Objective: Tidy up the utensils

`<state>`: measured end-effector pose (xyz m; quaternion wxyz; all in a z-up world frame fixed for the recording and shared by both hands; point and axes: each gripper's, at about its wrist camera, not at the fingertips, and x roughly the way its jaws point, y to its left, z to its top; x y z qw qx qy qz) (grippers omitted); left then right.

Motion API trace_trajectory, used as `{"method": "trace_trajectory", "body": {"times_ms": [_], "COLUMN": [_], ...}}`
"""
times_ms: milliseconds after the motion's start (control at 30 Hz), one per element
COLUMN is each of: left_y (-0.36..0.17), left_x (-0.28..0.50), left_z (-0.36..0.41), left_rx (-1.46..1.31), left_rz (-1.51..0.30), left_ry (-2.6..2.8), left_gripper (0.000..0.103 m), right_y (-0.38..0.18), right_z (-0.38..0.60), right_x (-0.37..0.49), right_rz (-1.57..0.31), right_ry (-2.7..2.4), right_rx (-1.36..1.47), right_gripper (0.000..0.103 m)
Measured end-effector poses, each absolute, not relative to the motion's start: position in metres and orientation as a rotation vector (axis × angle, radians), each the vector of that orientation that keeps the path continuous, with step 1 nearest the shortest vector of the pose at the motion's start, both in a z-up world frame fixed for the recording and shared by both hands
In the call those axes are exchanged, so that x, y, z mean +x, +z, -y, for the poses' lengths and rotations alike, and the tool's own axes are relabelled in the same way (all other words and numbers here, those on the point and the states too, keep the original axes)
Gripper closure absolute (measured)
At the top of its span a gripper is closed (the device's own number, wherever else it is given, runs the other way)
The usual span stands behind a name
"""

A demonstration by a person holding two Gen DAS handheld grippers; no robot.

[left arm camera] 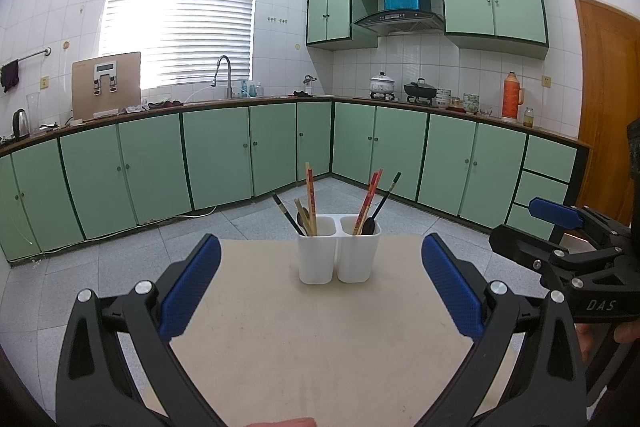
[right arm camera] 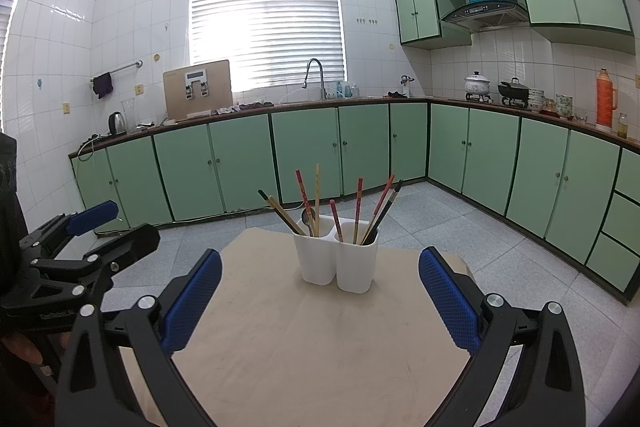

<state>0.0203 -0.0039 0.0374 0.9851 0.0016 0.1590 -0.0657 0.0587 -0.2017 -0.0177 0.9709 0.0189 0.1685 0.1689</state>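
A white two-compartment utensil holder (left arm camera: 338, 253) (right arm camera: 336, 261) stands upright near the far edge of a beige table (left arm camera: 300, 347) (right arm camera: 312, 339). Both compartments hold chopsticks, red, tan and black, and a dark spoon (left arm camera: 369, 225); a metal spoon (right arm camera: 308, 217) shows in the left one. My left gripper (left arm camera: 320, 283) is open and empty, short of the holder. My right gripper (right arm camera: 320, 291) is open and empty, also short of the holder. Each gripper shows at the side of the other's view: the right gripper (left arm camera: 560, 227) and the left gripper (right arm camera: 88, 227).
The table stands on a grey tiled floor (left arm camera: 240, 227). Green kitchen cabinets (left arm camera: 220, 155) line the far walls, with a sink tap (left arm camera: 224, 75), kettle (left arm camera: 21, 123), pots (left arm camera: 382, 85) and an orange thermos (left arm camera: 513, 101) on the counter. A wooden door (left arm camera: 608, 99) is at right.
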Motion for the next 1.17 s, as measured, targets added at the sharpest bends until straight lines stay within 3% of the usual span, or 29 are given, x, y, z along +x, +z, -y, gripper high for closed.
{"method": "trace_trajectory", "body": {"times_ms": [1167], "left_y": [0.0315], "left_x": [0.0233], "left_z": [0.0032], "left_rx": [-0.011], "left_rz": [-0.337], "left_ry": [-0.137], "left_gripper": [0.006], "right_y": [-0.0218], "right_z": [0.2034], "right_x": [0.0591], "right_rz": [-0.349], "right_ry": [0.335], "right_rx": [0.039], "right_gripper": [0.006]}}
